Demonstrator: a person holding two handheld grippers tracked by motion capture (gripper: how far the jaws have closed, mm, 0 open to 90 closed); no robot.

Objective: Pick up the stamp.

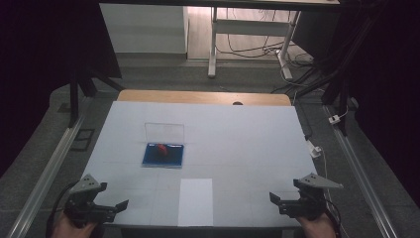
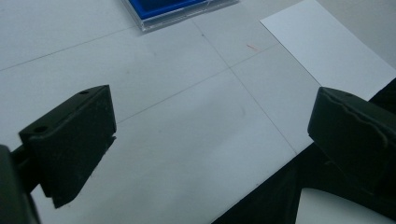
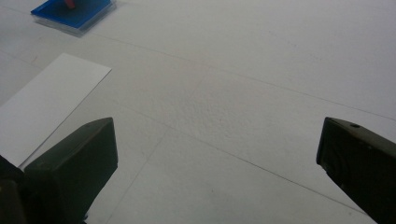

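A dim room lies beyond my table (image 1: pixel 247 129): dark drapes at the frame's left and right edges, a desk frame and loose cables at the top centre of the high view. The tabletop is covered in white, with a strip of bare wood along its far edge.

Going left to right in the high view: my left gripper (image 1: pixel 99 207) sits at the lower left corner of the frame, near the table's front edge. Its jaws stand wide apart, with nothing between them and nothing touched; in the left gripper view I look past them at bare white surface.

Just left of centre lies the blue case (image 1: pixel 163 155), its clear lid (image 1: pixel 164 132) standing upright behind it, and a small red object (image 1: pixel 161 150) resting on the blue base. I cannot tell what the red object is. Below it, at lower centre, lies a white sheet of paper (image 1: pixel 195 201), flat and apart from the case.

My right gripper (image 1: pixel 282 201) sits at the lower right, jaws likewise spread wide, holding and touching nothing.

As I judge it, the work has not begun: both grippers are well apart from the case, the red object is untouched in it, and the paper lies undisturbed. Everything is still left to do, starting with a reach toward the case.
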